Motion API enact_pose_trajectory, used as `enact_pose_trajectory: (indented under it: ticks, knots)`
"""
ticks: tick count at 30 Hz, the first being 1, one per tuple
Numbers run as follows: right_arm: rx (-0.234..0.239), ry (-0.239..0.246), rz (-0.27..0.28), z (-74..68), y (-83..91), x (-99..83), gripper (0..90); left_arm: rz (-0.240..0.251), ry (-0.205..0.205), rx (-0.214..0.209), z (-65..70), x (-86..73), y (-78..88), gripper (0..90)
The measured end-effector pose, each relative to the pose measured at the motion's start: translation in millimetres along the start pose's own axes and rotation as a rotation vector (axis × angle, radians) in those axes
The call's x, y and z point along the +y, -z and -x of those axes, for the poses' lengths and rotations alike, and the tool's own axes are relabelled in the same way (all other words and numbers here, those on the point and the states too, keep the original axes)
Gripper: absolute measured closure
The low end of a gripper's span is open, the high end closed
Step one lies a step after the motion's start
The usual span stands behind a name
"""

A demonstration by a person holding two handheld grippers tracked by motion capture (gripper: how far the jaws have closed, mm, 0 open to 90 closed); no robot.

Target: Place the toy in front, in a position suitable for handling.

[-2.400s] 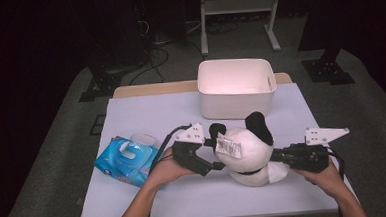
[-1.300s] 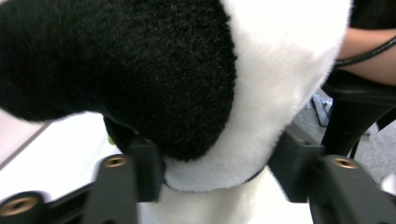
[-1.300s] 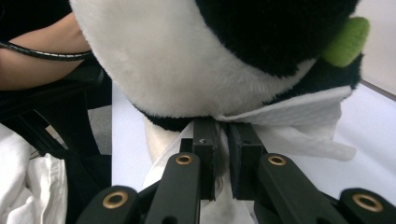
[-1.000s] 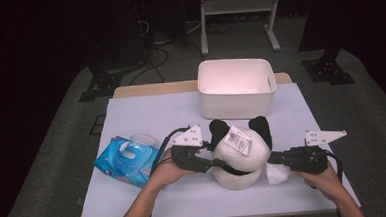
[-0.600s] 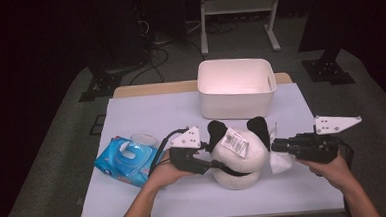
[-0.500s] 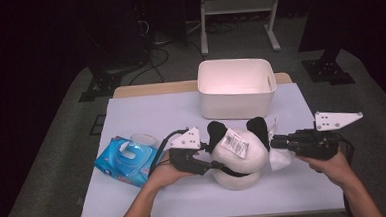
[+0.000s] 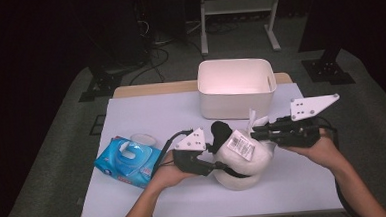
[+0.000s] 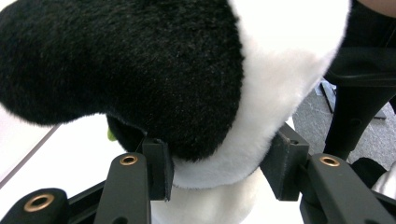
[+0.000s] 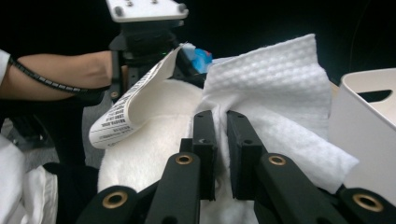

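White plush panda (image 7: 243, 158) is sitting on the worktop (image 7: 146, 116) just in front of the bin (image 7: 235, 89). Left tongs (image 8: 219, 172) are clamping its body. Right tongs (image 9: 222, 149) are pinching a wipe (image 9: 280, 98) against the panda, beside its tag (image 9: 135, 107).

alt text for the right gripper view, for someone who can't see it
The right gripper has its two black jaws pinched shut on a white wet wipe, held against a white plush toy with a printed tag. Behind the toy is the left gripper on a bare forearm; a white bin stands at the right edge.
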State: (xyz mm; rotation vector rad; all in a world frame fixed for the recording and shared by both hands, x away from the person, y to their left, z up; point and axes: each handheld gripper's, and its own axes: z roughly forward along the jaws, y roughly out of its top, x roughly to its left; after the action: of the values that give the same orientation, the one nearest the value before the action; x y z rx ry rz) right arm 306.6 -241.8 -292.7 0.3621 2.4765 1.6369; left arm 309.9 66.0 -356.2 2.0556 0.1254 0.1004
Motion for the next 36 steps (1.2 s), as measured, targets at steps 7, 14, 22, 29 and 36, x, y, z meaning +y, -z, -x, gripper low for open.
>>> enact_pose_trajectory:
  ticks: [7, 14, 22, 29, 36]
  knots:
    - [-0.067, 0.008, -0.043, 0.8, 13.7, 0.1, 82.3, 0.010, -0.006, 0.000, 0.6, -2.2, 1.3, 51.0]
    - [-0.089, -0.016, -0.056, 3.8, 28.4, -9.6, 82.2, 0.013, 0.007, 0.004, -1.0, -2.3, 0.1, 51.2]
    - [-0.114, -0.021, -0.068, 15.2, 24.4, -3.1, 82.2, 0.009, -0.061, -0.009, 6.9, 1.8, -2.8, 52.1]
    - [-0.116, -0.031, -0.071, 21.6, 21.1, -2.0, 82.2, 0.020, -0.014, 0.005, 2.6, -2.1, -0.3, 52.1]
    - [-0.124, -0.047, -0.075, 16.9, 36.8, -10.7, 82.1, 0.018, -0.028, 0.003, 3.9, 0.2, -2.2, 52.1]
